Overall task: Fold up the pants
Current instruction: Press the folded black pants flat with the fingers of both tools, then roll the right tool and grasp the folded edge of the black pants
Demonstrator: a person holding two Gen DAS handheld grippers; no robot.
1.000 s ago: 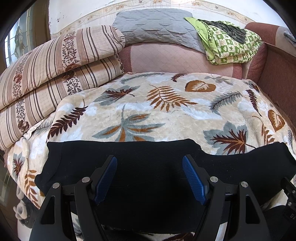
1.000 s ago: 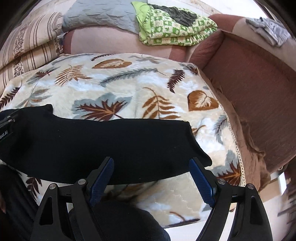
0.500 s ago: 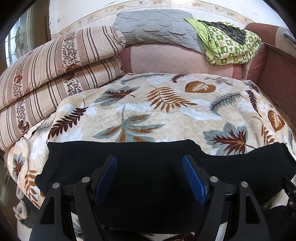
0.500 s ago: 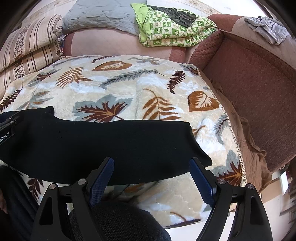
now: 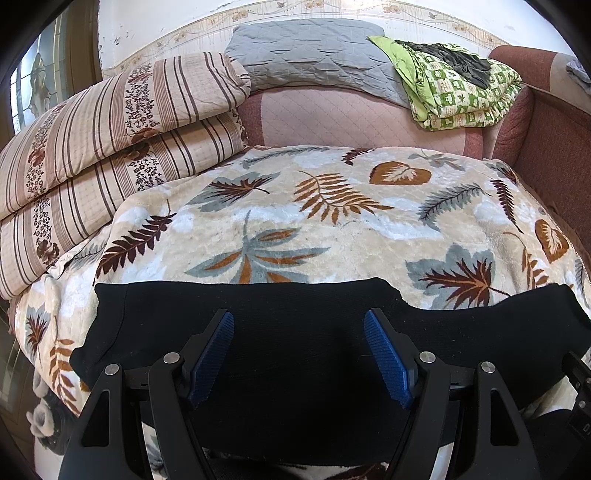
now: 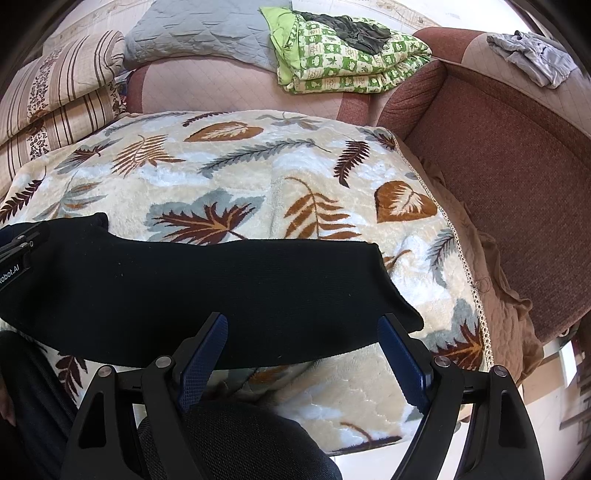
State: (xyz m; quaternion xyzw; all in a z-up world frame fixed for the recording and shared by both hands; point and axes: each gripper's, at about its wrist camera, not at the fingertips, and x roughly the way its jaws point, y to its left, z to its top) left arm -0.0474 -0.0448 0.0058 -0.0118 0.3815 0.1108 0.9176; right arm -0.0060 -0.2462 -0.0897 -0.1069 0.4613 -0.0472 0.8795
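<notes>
Two grippers hovered over a pair of black pants [image 5: 295, 332] that lay flat across the near edge of a leaf-patterned blanket [image 5: 314, 221] spread over a sofa seat. The left gripper [image 5: 299, 350] had its jaws spread wide, blue pads facing each other with only dark cloth showing between and below them; they held nothing. In the left wrist view the pants ran from a squared end at the left, near the blanket's drooping corner, across to the right, where a step in the far edge marked a narrower stretch running on toward the right.

The right gripper [image 6: 303, 354] likewise had its jaws wide apart and empty, poised above the near hem of the pants [image 6: 221, 288]. From that view the garment tapered toward a rounded end at the right, stopping short of the blanket's [image 6: 295, 177] trimmed edge. Part of the left gripper's body showed at the far left of this view, over the cloth.

Behind the blanket rose the sofa back [image 5: 351, 118], pinkish and quilted, with a brown sofa arm [image 6: 498, 166] to the right. A striped quilt [image 5: 110, 129], folded double, was stacked at the left. A grey quilted pad [image 5: 314, 55] lay draped over the top of the sofa back, and beside it sat a folded green patterned blanket [image 6: 351, 59] with a dark garment [image 6: 347, 29] on top. A grey cloth [image 6: 532, 55] lay crumpled on the top of the sofa arm.
</notes>
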